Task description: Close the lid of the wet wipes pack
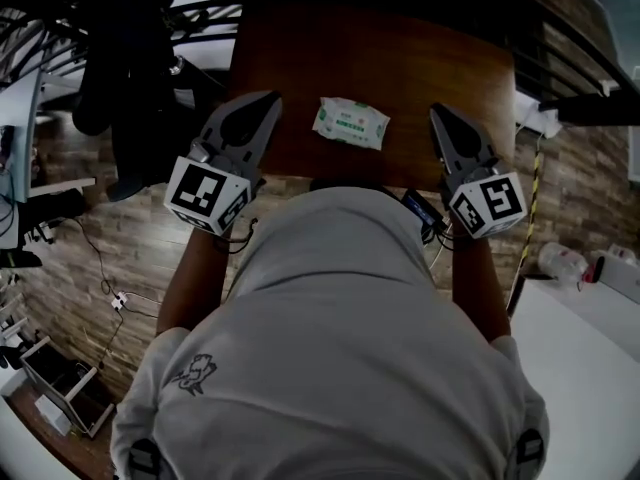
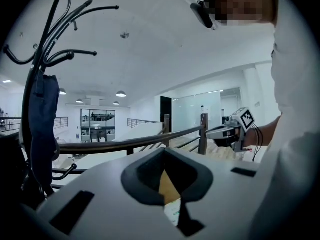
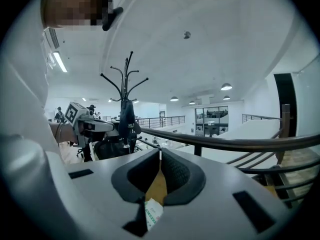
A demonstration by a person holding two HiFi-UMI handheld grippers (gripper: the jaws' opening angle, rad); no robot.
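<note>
The table (image 1: 400,58) bears the wet wipes pack (image 1: 350,123) between left tongs (image 1: 268,100) and right tongs (image 1: 438,113), both closed, empty.

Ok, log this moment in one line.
left gripper: shut, empty | right gripper: shut, empty | green-and-white wet wipes pack: on brown wooden table, untouched

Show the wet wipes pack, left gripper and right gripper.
wet wipes pack (image 1: 350,123), head view, middle of top face
left gripper (image 1: 268,100), head view, shut jaw tips
right gripper (image 1: 438,113), head view, shut jaw tips
</note>
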